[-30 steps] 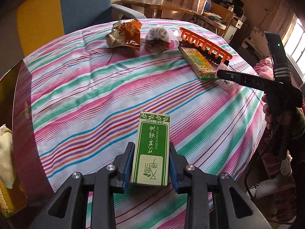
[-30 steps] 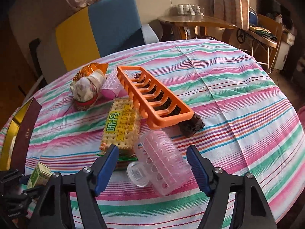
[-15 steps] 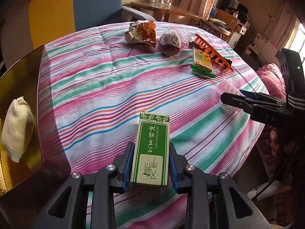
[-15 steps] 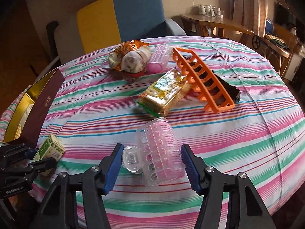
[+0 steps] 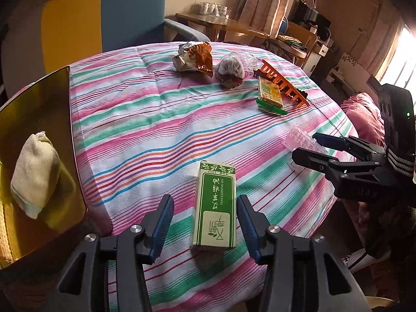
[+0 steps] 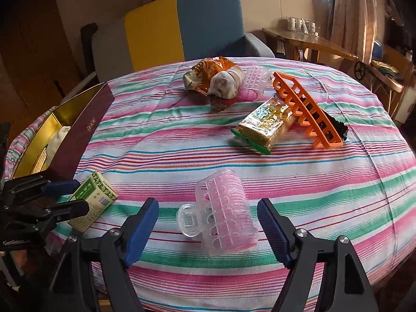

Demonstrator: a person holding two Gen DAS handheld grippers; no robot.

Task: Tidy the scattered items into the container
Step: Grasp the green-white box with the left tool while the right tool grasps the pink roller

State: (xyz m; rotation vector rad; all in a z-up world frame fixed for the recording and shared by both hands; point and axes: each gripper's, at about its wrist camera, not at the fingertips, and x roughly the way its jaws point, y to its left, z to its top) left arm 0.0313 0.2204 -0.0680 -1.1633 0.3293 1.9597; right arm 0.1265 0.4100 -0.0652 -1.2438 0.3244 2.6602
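The left gripper has just been opening; its ribbed blue pads now stand clear on either side of a flat green-and-cream cardboard box that lies on the counter between them, ungripped. The right gripper has likewise just been widening, and a pink translucent plastic hair roller, a ridged cylinder with a clear clip at one end, lies loose between its pads.

The counter is round and draped in a woven cloth striped pink, green, white and blue. At its left edge sits the container, a shallow box with a glossy gold lining and maroon outer wall, holding one soft cream cloth bundle. On the far side lie one crinkled orange foil snack bag, one rounded wrapped bundle, a second pink roller, one cellophane cracker packet and one orange slotted plastic rack. Behind stand a blue-and-yellow chair, a wooden side table and curtains.
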